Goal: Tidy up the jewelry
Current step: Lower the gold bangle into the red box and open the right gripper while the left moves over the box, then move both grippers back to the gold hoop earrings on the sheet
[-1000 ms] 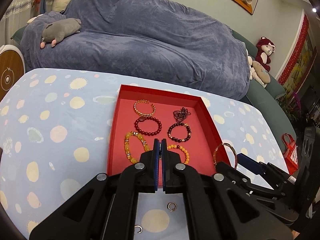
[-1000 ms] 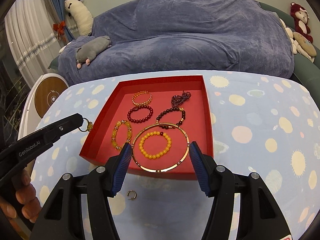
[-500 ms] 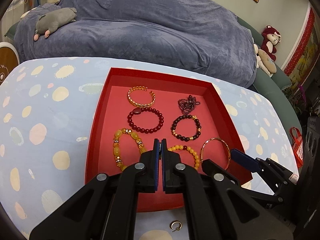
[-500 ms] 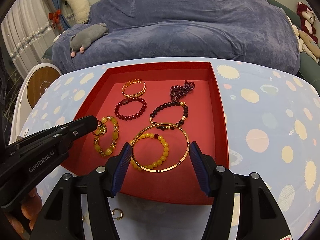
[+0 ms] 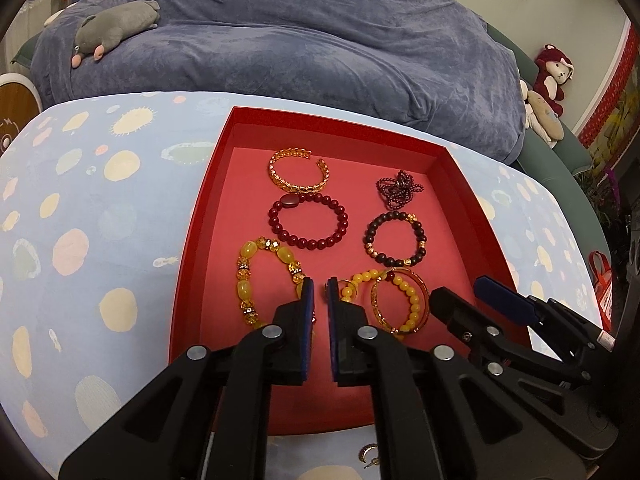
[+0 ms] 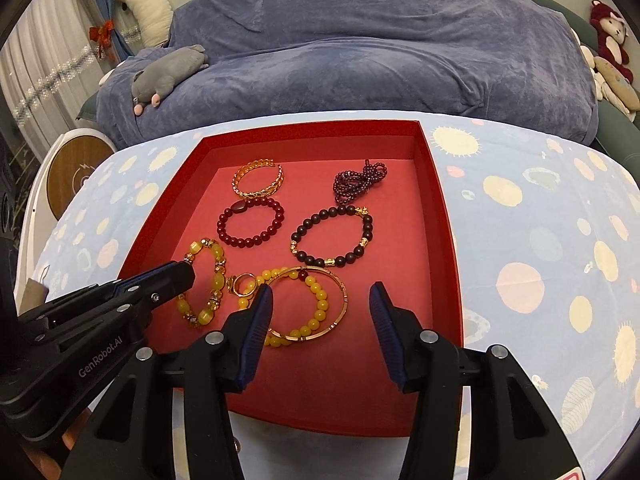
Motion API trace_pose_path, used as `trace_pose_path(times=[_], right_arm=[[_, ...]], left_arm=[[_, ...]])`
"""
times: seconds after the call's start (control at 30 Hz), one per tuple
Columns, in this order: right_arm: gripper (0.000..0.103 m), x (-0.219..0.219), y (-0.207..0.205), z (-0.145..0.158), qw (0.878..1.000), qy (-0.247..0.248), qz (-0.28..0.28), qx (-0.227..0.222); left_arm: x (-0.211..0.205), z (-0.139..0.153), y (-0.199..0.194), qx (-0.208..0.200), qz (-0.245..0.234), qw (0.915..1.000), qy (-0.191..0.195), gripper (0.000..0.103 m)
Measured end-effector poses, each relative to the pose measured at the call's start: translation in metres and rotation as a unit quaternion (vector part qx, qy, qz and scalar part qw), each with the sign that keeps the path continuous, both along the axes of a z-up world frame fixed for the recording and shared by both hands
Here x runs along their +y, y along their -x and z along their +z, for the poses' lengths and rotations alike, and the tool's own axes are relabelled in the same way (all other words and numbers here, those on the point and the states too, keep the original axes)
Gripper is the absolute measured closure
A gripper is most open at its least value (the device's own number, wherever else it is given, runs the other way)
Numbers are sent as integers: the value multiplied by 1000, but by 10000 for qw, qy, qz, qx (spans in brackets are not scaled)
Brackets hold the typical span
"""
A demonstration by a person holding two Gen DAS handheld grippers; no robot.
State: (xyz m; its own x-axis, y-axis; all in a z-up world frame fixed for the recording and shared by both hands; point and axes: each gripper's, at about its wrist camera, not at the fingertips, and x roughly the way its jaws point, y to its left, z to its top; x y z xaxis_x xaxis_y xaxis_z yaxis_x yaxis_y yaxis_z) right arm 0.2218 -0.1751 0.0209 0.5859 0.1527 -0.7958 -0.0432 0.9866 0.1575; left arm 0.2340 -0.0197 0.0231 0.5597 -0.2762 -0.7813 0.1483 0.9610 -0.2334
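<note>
left tongs (image 5: 321,280) now parted a crack, small gold ring (image 6: 243,285) dropped in red cardboard tray (image 6: 436,216), lower centre. right tongs (image 6: 321,296) wide open, thin gold bangle (image 6: 340,304) released over yellow bead bracelet (image 6: 320,304).

Left claw (image 5: 321,285) slightly parted over red tray (image 5: 208,184); perhaps empty.

The black left gripper with blue pads (image 5: 321,282) points forward and down, its jaws parted by a narrow slit. The black right gripper with blue ribbed pads (image 6: 321,304) sits beside it, jaws spread wide.
</note>
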Motion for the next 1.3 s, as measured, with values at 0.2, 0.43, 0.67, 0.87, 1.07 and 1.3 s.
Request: trace_pose_path(times=[0.2,0.43,0.67,0.87,1.07,1.3], right_arm=[[52,-5,15,7,10000,-27,-75,-41],[52,-3,38,15,10000,-42,-36,-76],[52,4,61,23,9999,-105,19,-106],[52,13,79,26,9998,-130,104,-74],[52,19,92,26,9998,-140,144,-20],[52,29,104,10,9995,-108,255,178]], left_arm=[[7,5,15,-61,89,9999,4,74],[16,13,39,-70,167,9998,65,72],[19,20,60,-68,181,9998,45,72],[20,23,75,-67,202,9998,-2,71],[27,20,89,-8,252,9997,-15,71],[45,5,113,123,363,9991,-169,67]])
